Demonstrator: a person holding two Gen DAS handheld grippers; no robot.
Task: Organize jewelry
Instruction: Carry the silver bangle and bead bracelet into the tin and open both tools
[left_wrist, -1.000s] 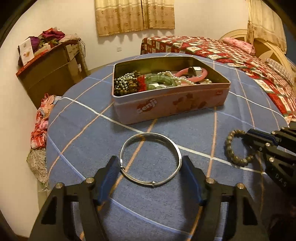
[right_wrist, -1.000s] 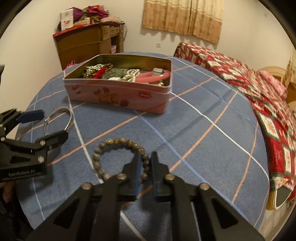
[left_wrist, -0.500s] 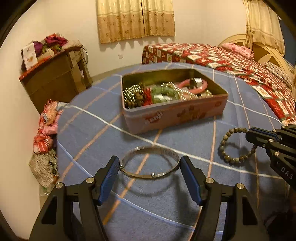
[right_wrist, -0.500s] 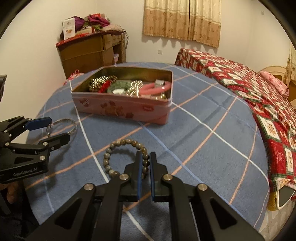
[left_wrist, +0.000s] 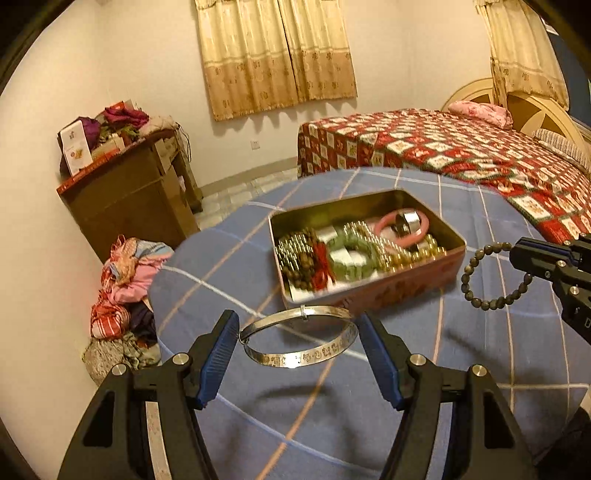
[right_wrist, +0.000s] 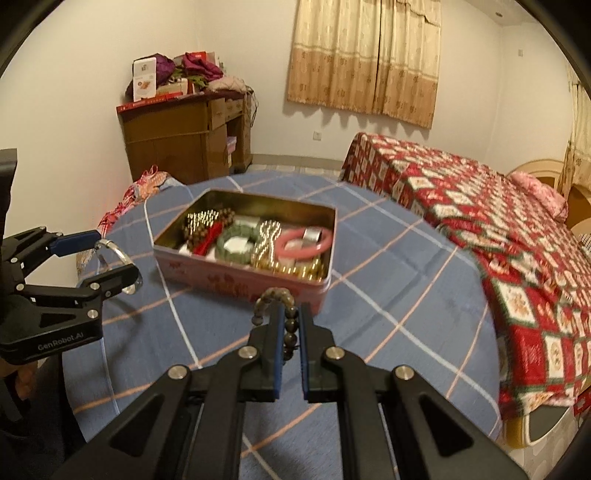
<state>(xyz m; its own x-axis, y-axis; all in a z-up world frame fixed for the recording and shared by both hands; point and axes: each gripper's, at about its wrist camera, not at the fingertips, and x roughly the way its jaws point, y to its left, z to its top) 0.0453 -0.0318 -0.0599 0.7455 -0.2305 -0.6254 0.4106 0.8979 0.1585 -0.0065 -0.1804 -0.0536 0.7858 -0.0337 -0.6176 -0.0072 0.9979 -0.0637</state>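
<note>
Silver bangle (left_wrist: 299, 338) clamped across wide left gripper (left_wrist: 299, 354). Bead bracelet (right_wrist: 275, 306) pinched in right gripper (right_wrist: 290, 325), both raised before the tin (right_wrist: 236, 275).

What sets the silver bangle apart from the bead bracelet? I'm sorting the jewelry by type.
The silver bangle is one rigid metal band with stamped marks; the bead bracelet is a string of dark round beads. The bangle spans the left gripper, whose pads press its outer sides; the bracelet hangs pinched at one spot in the right gripper. Both are lifted off the blue checked cloth, near the tin.
</note>
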